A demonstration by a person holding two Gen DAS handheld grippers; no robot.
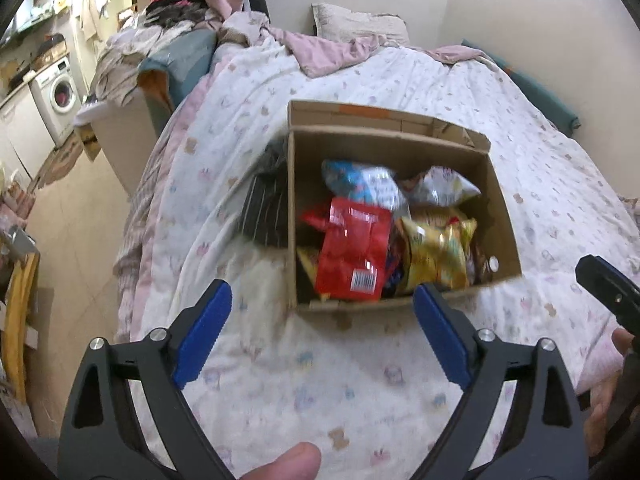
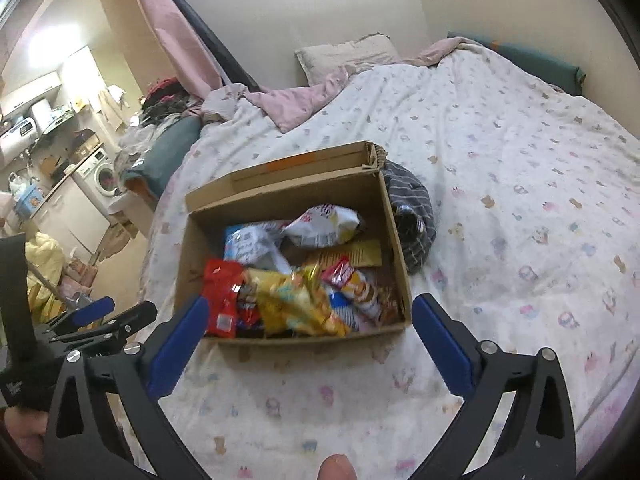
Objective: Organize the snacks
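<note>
An open cardboard box (image 1: 502, 216) (image 2: 188, 252) stands on the bed and holds several snack packets. On top lie a red packet (image 1: 354, 248) (image 2: 222, 296), a yellow packet (image 1: 436, 256) (image 2: 296, 300), a blue-and-white packet (image 1: 360, 184) (image 2: 252, 244) and a white packet (image 1: 448, 186) (image 2: 324, 226). My left gripper (image 1: 322, 288) hovers open above the box's near edge, with nothing between its fingers. My right gripper (image 2: 311, 299) is also open and empty, just short of the box's near wall. Each gripper shows at the edge of the other's view.
A dark striped cloth (image 1: 268, 208) (image 2: 412, 216) lies against one side of the box. The patterned quilt (image 2: 500, 184) covers the bed, with a pillow (image 2: 344, 54) and pink blanket (image 1: 320, 50) at its head. The bed drops to the floor (image 1: 72, 232) on the left, with a washing machine (image 1: 60, 90) beyond.
</note>
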